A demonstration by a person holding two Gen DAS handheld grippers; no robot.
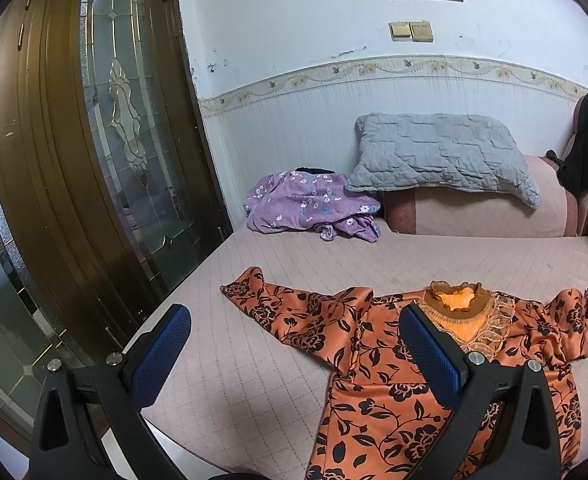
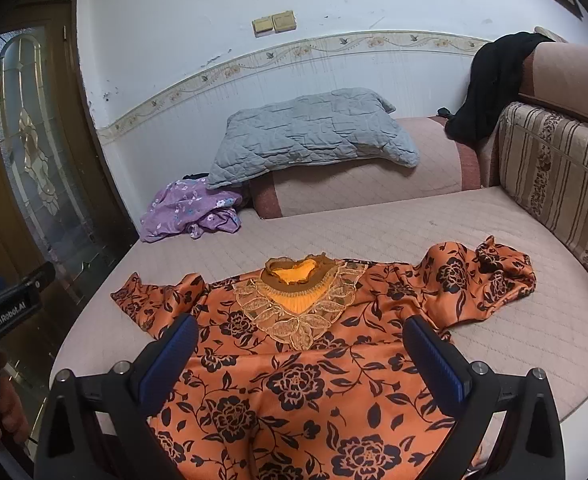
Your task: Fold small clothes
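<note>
An orange top with black flowers (image 1: 378, 364) lies spread flat, front up, on the pink quilted bed; it also shows in the right wrist view (image 2: 302, 380). Its lace collar (image 2: 294, 280) points toward the wall. The left sleeve (image 1: 262, 296) stretches out; the right sleeve (image 2: 490, 276) is bunched. My left gripper (image 1: 294, 328) is open and empty, above the left sleeve and shoulder. My right gripper (image 2: 300, 336) is open and empty, above the chest of the top. A crumpled purple floral garment (image 1: 310, 208) lies by the wall, also in the right wrist view (image 2: 190, 212).
A grey quilted pillow (image 2: 314, 136) rests on a pink bolster (image 2: 374, 180). A black cloth (image 2: 490, 84) hangs over the headboard, with a striped cushion (image 2: 554, 184) on the right. A wooden glass-panelled door (image 1: 106, 152) stands left of the bed (image 1: 234, 368).
</note>
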